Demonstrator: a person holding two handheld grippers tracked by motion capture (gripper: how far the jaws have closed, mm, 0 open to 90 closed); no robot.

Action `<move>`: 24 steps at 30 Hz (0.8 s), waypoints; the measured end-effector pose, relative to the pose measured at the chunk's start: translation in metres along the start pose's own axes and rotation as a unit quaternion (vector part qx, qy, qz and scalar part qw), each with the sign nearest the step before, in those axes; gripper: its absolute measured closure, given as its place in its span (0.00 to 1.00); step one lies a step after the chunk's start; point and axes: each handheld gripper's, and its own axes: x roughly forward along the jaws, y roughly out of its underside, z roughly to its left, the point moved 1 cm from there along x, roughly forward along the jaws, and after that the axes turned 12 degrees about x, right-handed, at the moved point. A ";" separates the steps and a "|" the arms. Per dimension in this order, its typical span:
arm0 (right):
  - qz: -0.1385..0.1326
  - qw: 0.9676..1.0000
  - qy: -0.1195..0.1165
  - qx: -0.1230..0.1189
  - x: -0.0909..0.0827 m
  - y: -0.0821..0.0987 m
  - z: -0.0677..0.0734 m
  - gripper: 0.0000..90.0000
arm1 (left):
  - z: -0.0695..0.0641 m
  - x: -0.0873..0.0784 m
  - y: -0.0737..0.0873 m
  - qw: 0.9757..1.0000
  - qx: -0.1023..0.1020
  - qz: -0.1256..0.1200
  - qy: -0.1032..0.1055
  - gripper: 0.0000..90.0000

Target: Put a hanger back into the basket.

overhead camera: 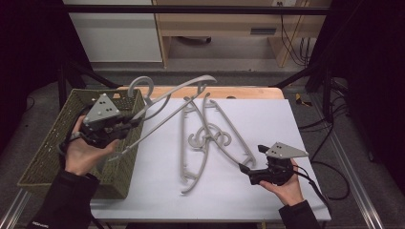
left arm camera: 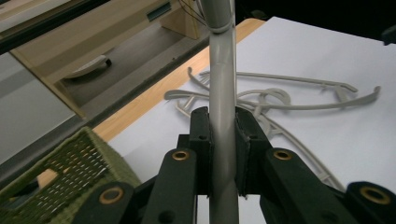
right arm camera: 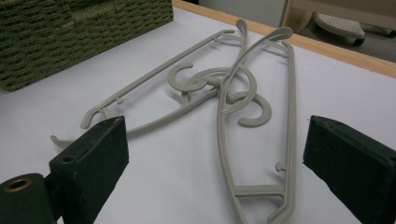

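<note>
A white sheet covers the wood-edged worktop (overhead camera: pixel 248 92), with a green basket (overhead camera: pixel 45 157) at its left edge. The left tongs (left arm camera: pixel 223 140) are clenched on a grey hanger (overhead camera: pixel 165 102) raised over the basket's rim. The right tongs (right arm camera: pixel 215 154) gape, released, facing two crossed hangers (right arm camera: pixel 233 98) mid-worktop.

- Left gripper (overhead camera: pixel 128 125): at 9 o'clock of the high view, raised, jaws pointing toward 3 o'clock, closed tight on a grey bar.
- Left hand (overhead camera: pixel 86 153): cups it from below, dark sleeve entering at 7 o'clock.
- Right gripper (overhead camera: pixel 244 168): at 4 o'clock, low, jaws toward 9 o'clock, spread wide, nothing between them.
- Right hand (overhead camera: pixel 286 186): under its body, palm up.
</note>
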 end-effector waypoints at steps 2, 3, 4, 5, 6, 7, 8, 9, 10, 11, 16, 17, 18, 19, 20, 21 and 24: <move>0.002 1.000 0.000 0.000 0.001 0.001 0.000 0.08 | 0.008 -0.004 0.005 1.000 0.002 0.007 -0.010 0.88; 0.002 1.000 0.000 -0.001 0.001 0.001 0.000 0.08 | 0.011 -0.007 0.007 1.000 -0.001 0.009 -0.012 0.88; 0.003 1.000 0.001 -0.001 0.001 0.001 0.000 0.08 | 0.015 -0.009 0.010 1.000 0.000 0.011 -0.016 0.88; 0.004 1.000 0.001 -0.001 0.002 0.001 0.000 0.08 | 0.019 -0.011 0.013 1.000 0.003 0.013 -0.020 0.88; 0.005 1.000 0.001 0.000 0.002 0.001 0.001 0.08 | 0.022 -0.012 0.016 1.000 0.002 0.015 -0.024 0.88; 0.006 1.000 0.001 -0.001 0.002 0.001 0.001 0.08 | 0.025 -0.014 0.018 0.999 0.002 0.016 -0.027 0.88; 0.005 1.000 0.002 -0.001 0.002 0.001 0.001 0.08 | 0.028 -0.015 0.021 0.999 0.002 0.018 -0.030 0.88; 0.005 1.000 0.001 -0.001 0.002 0.001 0.000 0.08 | 0.031 -0.016 0.025 0.999 0.000 0.017 -0.035 0.88; 0.005 1.000 0.002 -0.001 0.002 0.001 0.000 0.08 | 0.034 -0.018 0.028 0.999 0.000 0.020 -0.037 0.88; 0.004 1.000 0.003 -0.001 0.002 0.001 0.000 0.08 | 0.038 -0.019 0.032 0.999 0.000 0.024 -0.038 0.88; 0.002 1.000 0.001 -0.001 0.001 0.000 0.000 0.08 | 0.052 -0.022 0.052 0.998 -0.003 0.043 -0.047 0.88; 0.003 1.000 0.002 -0.001 0.001 0.000 0.000 0.08 | 0.055 -0.023 0.056 0.998 -0.006 0.045 -0.048 0.88; 0.004 1.000 0.003 -0.001 0.001 0.000 0.000 0.08 | 0.057 -0.024 0.060 0.998 -0.007 0.049 -0.050 0.88; 0.004 1.000 0.004 -0.002 0.001 0.000 0.000 0.08 | 0.059 -0.025 0.065 0.997 -0.010 0.050 -0.050 0.88; 0.005 1.000 0.004 -0.002 0.001 0.001 0.000 0.08 | 0.062 -0.026 0.069 0.997 -0.012 0.052 -0.052 0.88; 0.006 1.000 0.003 -0.002 0.002 0.001 0.000 0.08 | 0.064 -0.027 0.072 0.997 -0.014 0.055 -0.054 0.88; 0.008 1.000 0.002 -0.002 0.003 0.001 0.000 0.08 | 0.070 -0.032 0.083 0.996 -0.018 0.059 -0.062 0.88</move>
